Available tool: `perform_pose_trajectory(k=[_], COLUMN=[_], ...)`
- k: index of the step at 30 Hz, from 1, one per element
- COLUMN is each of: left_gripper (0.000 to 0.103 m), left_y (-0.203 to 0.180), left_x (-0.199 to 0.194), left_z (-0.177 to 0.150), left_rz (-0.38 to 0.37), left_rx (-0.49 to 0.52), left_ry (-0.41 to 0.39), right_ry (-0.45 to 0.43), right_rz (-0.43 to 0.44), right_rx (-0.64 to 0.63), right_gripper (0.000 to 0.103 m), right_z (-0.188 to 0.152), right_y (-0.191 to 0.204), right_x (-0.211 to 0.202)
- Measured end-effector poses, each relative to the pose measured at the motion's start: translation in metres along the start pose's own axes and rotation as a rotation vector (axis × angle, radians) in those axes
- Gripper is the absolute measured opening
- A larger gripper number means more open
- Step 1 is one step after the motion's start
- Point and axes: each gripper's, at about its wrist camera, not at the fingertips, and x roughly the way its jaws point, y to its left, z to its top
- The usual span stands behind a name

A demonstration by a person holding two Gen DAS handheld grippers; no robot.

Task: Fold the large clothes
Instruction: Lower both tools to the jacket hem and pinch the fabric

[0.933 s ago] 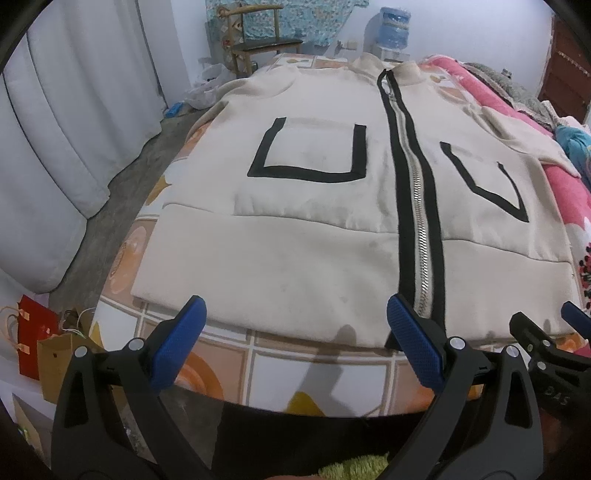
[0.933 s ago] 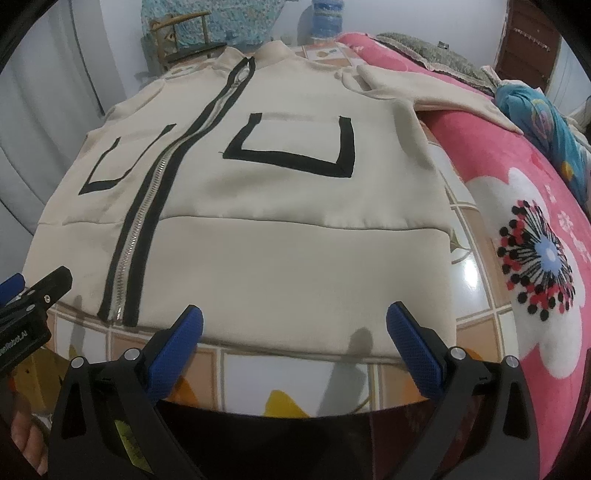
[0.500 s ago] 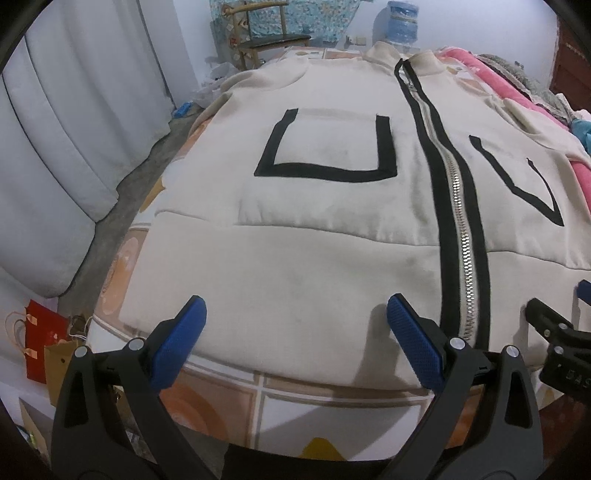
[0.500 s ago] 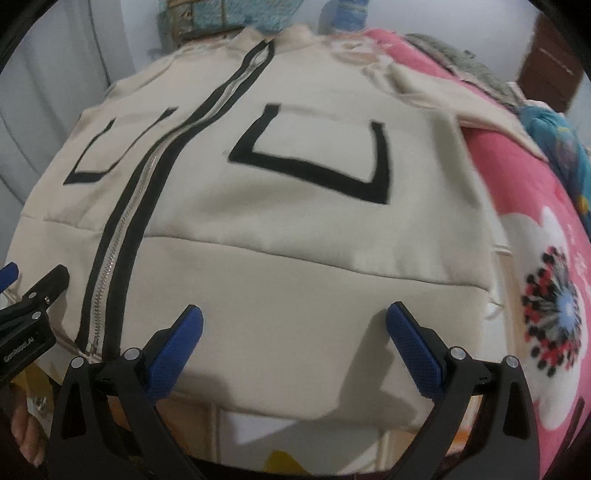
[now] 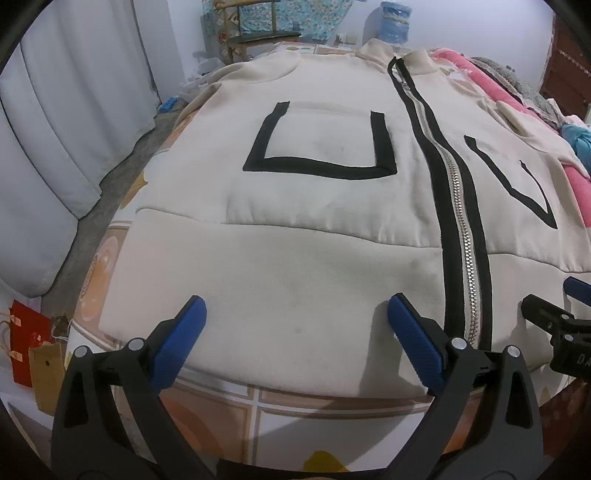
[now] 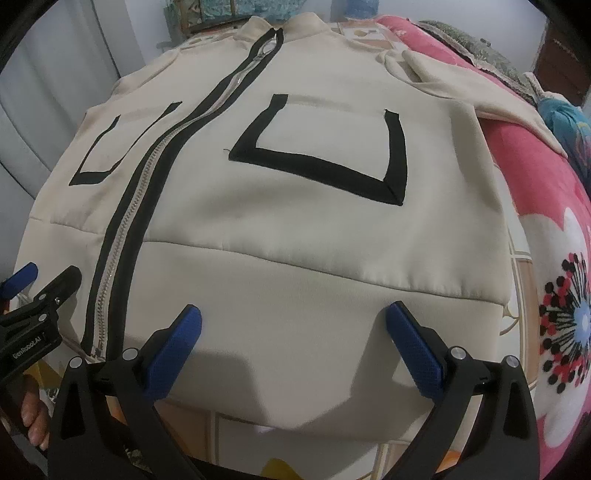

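A cream zip jacket (image 5: pixel 314 229) (image 6: pixel 295 206) lies flat, front up, on the bed, with a black-edged silver zipper (image 5: pixel 458 221) (image 6: pixel 125 221) and two black U-shaped pocket outlines. My left gripper (image 5: pixel 295 325) hovers open over the hem, left of the zipper, nothing between its blue pads. My right gripper (image 6: pixel 293 332) is open too, above the hem right of the zipper. Each gripper shows at the edge of the other's view: the right one (image 5: pixel 565 317) and the left one (image 6: pixel 40 291). One sleeve (image 6: pixel 461 77) stretches away at the far right.
The bed has a tile-patterned sheet (image 5: pixel 280 410) and a pink flowered blanket (image 6: pixel 554 295) on the right. White curtains (image 5: pixel 55 129) hang on the left, with a red bag (image 5: pixel 27 332) on the floor. A chair (image 5: pixel 258 33) and water bottle (image 5: pixel 395 14) stand beyond the bed.
Both grippers have moved forward and lower over the jacket; their pads now sit above the hem instead of in front of it. Both stay open.
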Motion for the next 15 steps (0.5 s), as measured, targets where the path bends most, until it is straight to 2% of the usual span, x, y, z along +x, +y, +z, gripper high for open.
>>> perform_pose_trajectory(k=[8,15], left_gripper=[0.096,0.096], left_y=[-0.001,-0.001], left_x=[-0.001,-0.001], left_z=[-0.001,0.000], left_rz=[0.007,0.008], left_rx=[-0.011,-0.005], left_ry=[0.005,0.000], right_ry=[0.083,0.022], right_rz=[-0.013,-0.006], right_rx=[0.011,-0.004], right_gripper=[0.097,0.097], right_z=[0.010,0.010], right_y=[0.002,0.006], right_x=[0.004,0.003])
